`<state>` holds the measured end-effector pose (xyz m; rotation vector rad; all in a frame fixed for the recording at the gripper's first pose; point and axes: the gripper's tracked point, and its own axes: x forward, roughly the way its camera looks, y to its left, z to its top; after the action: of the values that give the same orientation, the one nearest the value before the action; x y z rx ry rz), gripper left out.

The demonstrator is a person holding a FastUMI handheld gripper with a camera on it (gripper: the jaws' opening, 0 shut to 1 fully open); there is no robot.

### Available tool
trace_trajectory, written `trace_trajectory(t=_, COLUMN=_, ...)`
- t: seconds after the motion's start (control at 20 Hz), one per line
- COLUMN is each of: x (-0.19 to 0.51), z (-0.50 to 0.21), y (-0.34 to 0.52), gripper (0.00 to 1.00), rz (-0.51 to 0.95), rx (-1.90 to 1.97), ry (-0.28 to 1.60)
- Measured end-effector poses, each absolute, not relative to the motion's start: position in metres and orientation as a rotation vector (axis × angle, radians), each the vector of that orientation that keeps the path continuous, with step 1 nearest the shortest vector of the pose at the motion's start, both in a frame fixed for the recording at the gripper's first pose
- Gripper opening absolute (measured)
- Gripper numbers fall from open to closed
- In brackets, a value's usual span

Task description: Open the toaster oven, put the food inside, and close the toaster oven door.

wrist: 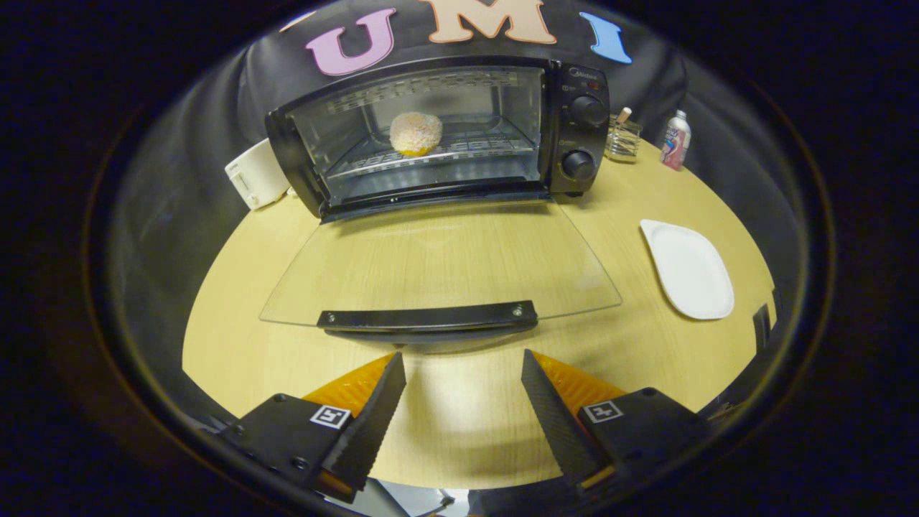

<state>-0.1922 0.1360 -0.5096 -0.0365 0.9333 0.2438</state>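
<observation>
The black toaster oven (438, 136) with two round knobs stands at the far side of the pale wooden table (237, 337). Its clear glass door (438, 258) is folded down flat toward the camera, and the black bar handle (428, 316) on the door's front edge lies just ahead of the fingers. The food, a round crumb-coated bun (415, 133), sits on the wire rack (459, 152) inside the oven, about in the middle of the rack. So the first two parts of the task look done, and what is left is to close the door.

The gripper (463, 370) holds nothing. Its fingers are spread apart and only bare table is between them. They point at the handle, a little low of it and not touching it.

To do this step well, I think the fingers should go under the front edge of the door, close to the middle of the handle, so the door does not twist on its hinge. Then the lift should follow the arc of the hinge, up and forward toward the oven, not straight up. A grip on the handle is also possible, since the bar seems thin enough to fit between the fingers. The glass is smooth, so a push on the bar is safer than on the pane.

A white square plate (688, 269) lies empty on the table to the right of the door, well apart from its path.
</observation>
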Motion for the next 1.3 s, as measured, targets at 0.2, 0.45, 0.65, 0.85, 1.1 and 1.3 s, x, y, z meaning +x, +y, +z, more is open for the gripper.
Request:
trace_trajectory(t=0.2, x=-0.189, z=-0.497, y=0.139, gripper=1.0, rz=0.254, rx=-0.031, ry=0.896)
trace_trajectory(t=0.45, x=-0.181, z=-0.466, y=0.144, gripper=1.0, rz=0.274, rx=-0.007, ry=0.821)
trace_trajectory(t=0.65, x=-0.165, z=-0.439, y=0.15, gripper=1.0, rz=0.274, rx=0.029, ry=0.742)
trace_trajectory(t=0.85, x=-0.13, z=-0.402, y=0.159, gripper=1.0, rz=0.271, rx=0.063, ry=0.659)
trace_trajectory(t=1.1, x=-0.091, z=-0.37, y=0.171, gripper=1.0, rz=0.266, rx=0.107, ry=0.593)
trace_trajectory(t=1.3, x=-0.08, z=-0.359, y=0.17, gripper=1.0, rz=0.249, rx=0.126, ry=0.568)
